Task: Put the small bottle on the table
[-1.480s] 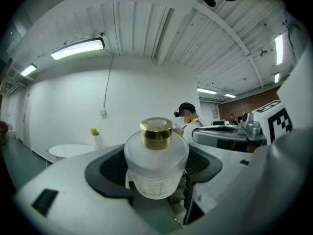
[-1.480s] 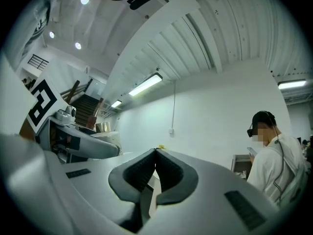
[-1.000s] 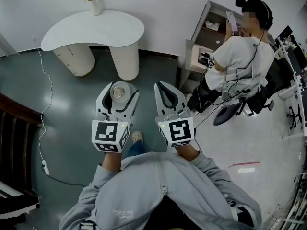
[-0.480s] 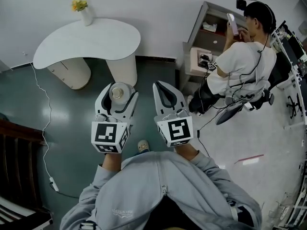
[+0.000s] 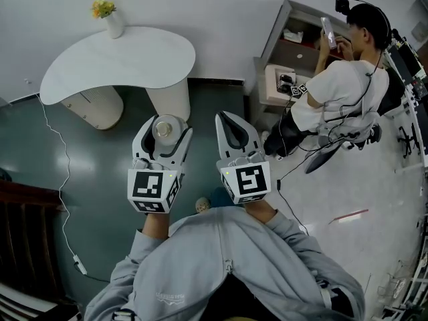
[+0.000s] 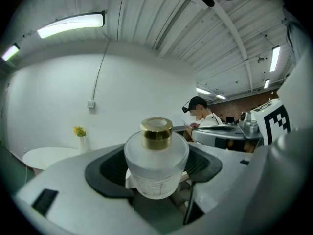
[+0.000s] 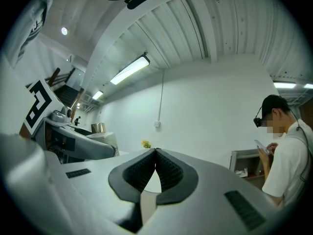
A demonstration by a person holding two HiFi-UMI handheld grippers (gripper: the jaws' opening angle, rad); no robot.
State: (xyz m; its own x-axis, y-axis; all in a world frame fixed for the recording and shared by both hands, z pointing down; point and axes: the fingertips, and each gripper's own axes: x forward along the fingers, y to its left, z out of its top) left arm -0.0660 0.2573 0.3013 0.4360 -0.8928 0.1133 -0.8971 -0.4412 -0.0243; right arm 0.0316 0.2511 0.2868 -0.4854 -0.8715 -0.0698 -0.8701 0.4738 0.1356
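While the small bottle point(image 6: 156, 165) has not yet reached the desk point(image 5: 120, 55), it sits upright in the left tongs point(image 5: 166, 126), whose jaws stand wide and press their dark pads against both sides of its frosted round body. Its gold cap point(image 6: 156, 132) points up, and some fine print shows on the lower part of the glass, too small to read. The bottle is carried in the air over the dark floor point(image 5: 87, 172), apart from the desk ahead of it.

Just beside it, the right tongs point(image 5: 225, 118) are held at about the same height with the jaw tips together and nothing between them.

The white desk has a curved top on two rounded pedestals and stands against the wall. A small white vase point(image 5: 114, 24) with yellow flowers stands at its far edge; otherwise I see only bare white top. A thin white cable point(image 5: 57, 179) trails across the floor to the left. Off to the right, a seated person point(image 5: 334, 89) in a white shirt faces a grey shelf unit point(image 5: 287, 45) and holds a phone point(image 5: 328, 32).
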